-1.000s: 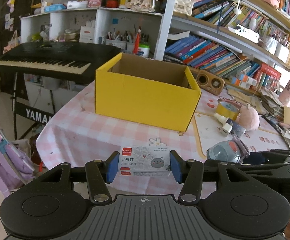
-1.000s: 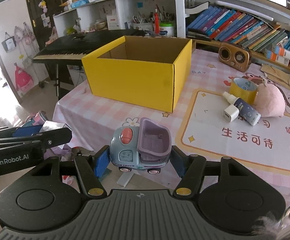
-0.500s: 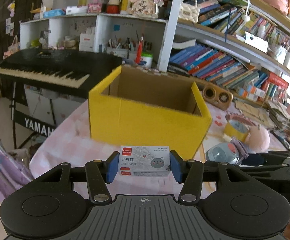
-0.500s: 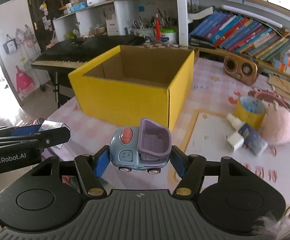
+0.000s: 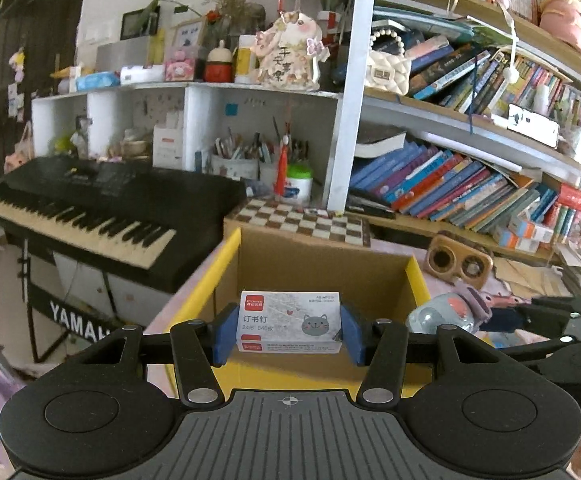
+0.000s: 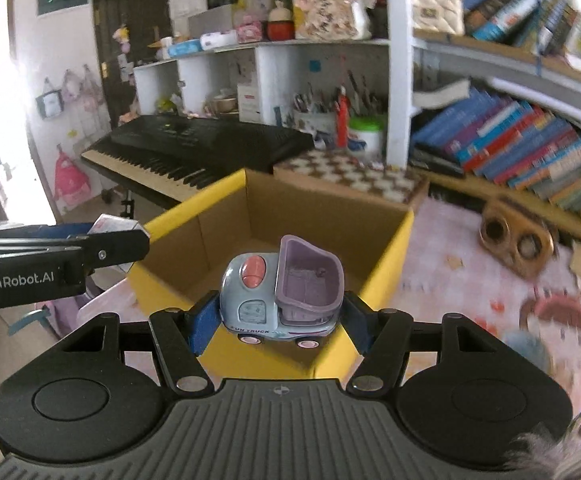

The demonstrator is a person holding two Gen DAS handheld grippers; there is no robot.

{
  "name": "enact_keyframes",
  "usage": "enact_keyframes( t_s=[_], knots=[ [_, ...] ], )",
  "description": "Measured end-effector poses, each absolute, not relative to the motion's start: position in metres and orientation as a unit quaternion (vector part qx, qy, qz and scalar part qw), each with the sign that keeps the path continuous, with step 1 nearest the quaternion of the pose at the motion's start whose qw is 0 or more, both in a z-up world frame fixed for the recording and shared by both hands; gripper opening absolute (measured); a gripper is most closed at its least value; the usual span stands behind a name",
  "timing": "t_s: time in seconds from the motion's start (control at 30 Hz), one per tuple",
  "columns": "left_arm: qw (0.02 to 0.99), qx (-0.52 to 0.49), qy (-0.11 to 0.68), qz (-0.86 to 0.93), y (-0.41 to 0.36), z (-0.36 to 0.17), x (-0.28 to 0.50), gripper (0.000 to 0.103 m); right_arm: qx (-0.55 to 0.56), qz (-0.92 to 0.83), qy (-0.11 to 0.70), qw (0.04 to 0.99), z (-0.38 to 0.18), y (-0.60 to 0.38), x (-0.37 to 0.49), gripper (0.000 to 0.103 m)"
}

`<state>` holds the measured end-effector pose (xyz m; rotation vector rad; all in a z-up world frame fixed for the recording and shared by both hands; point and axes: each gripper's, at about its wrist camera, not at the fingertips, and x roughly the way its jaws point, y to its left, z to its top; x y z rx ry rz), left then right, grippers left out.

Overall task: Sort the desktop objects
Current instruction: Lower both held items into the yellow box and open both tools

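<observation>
Clamped in my left hand-held gripper [image 5: 288, 334] is the staple box [image 5: 288, 322], its ends pinched between the blue pads, carried in the air with the open yellow box [image 5: 210, 280] right behind it. To its right, my right hand-held gripper [image 6: 278, 320] is closed on the toy truck [image 6: 282, 294], squeezed front and back, in the air at that box's near rim. Farther right on the pink checked surface [image 6: 442, 248] stands a wooden speaker [image 6: 516, 242].

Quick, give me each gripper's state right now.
Left gripper: shut on the staple box.
Right gripper: shut on the toy truck.
</observation>
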<state>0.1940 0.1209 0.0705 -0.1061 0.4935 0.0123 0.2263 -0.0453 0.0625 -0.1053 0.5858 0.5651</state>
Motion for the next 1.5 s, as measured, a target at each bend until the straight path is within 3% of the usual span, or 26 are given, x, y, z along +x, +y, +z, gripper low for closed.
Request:
enact_keyframes(
  t_s=[0.33,0.67,0.93,1.33,1.4,1.5],
  knots=[
    [0.954,-0.032,0.299,-0.006,0.129,0.062,0.280,0.052,-0.158,0.344,0.300,0.876,0.061,-0.003,0.306,0.062],
    [0.913,-0.020,0.407,-0.030,0.129,0.021,0.353,0.052,-0.334,0.397,0.334,0.787,0.013,0.041,0.352,0.062],
    [0.885,-0.013,0.466,-0.027,0.129,-0.004,0.372,0.052,-0.430,0.410,0.367,0.716,-0.019,0.057,0.366,0.062],
    [0.875,0.002,0.483,-0.030,0.124,-0.009,0.376,0.055,-0.465,0.400,0.398,0.682,-0.032,0.063,0.372,0.063],
    [0.879,0.004,0.476,-0.035,0.123,-0.008,0.375,0.064,-0.458,0.399,0.399,0.687,-0.030,0.062,0.373,0.062],
    [0.889,0.019,0.456,-0.040,0.119,-0.003,0.370,0.072,-0.440,0.401,0.394,0.700,-0.026,0.061,0.378,0.077]
  ],
)
